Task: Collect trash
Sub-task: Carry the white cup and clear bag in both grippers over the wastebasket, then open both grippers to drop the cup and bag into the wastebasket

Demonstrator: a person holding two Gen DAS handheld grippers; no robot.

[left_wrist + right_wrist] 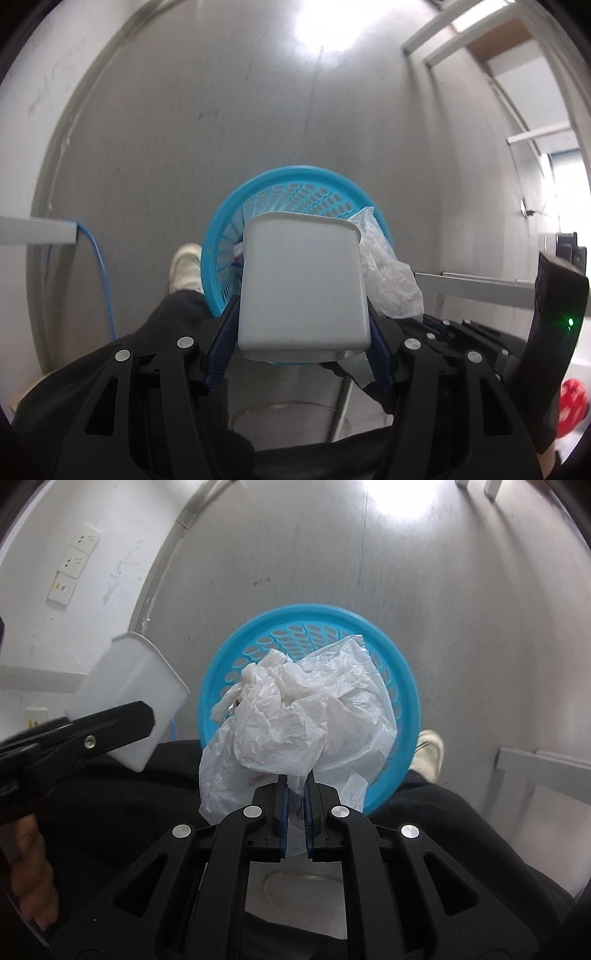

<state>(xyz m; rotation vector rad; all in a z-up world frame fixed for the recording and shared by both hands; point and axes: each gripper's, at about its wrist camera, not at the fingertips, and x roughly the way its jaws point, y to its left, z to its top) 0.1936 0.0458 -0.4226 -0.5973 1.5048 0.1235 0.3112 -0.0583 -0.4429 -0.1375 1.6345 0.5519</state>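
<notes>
A round blue slotted waste basket (295, 184) (306, 620) stands on the grey floor below both grippers. My left gripper (303, 328) is shut on a white plastic tub (303, 280), its pads pressing the tub's two sides; the tub hangs over the basket's near side. From the right wrist the same tub (129, 690) shows at the left. My right gripper (295, 794) is shut on a crumpled white plastic bag (306, 716), which hangs over the basket's mouth. That bag (388, 273) shows beside the tub in the left wrist view.
A person's white shoes (186, 269) (428, 753) and dark trouser legs flank the basket. A blue cable (99, 266) runs down the wall at left. Grey table legs (476, 288) stand to the right; wall sockets (74, 565) sit at left. A red object (572, 410) lies at the edge.
</notes>
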